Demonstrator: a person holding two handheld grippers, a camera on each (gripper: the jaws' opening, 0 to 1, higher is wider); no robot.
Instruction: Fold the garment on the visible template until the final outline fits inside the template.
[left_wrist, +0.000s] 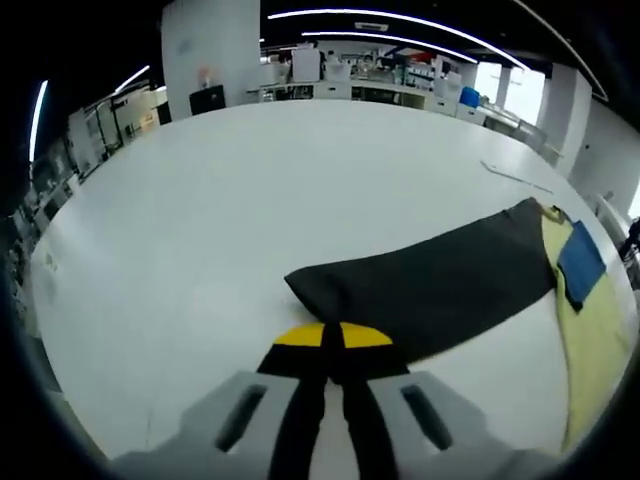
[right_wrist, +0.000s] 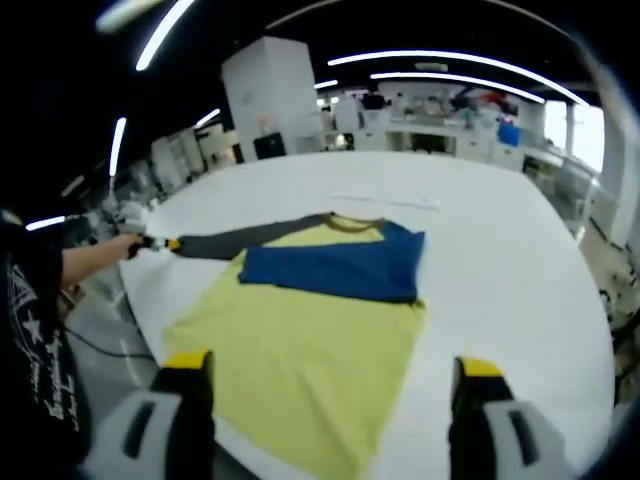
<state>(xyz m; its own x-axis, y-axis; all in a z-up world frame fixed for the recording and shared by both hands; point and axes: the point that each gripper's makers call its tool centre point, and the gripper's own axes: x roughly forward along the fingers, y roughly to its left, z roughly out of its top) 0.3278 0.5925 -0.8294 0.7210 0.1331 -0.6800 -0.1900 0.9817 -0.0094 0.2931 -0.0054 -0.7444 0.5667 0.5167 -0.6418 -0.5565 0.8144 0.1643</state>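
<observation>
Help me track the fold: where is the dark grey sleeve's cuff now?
Its yellow-trimmed cuff is pinched in the shut left claw, pulled away from the yellow shirt body over the white table.

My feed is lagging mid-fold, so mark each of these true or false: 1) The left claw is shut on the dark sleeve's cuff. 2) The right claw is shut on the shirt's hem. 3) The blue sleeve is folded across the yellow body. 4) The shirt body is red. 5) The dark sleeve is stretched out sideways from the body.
1) True: the left claw is shut on the yellow cuff of the dark sleeve.
2) False: the right claw is open, holding nothing.
3) True: the blue sleeve lies across the yellow body.
4) False: it is yellow.
5) True.
</observation>
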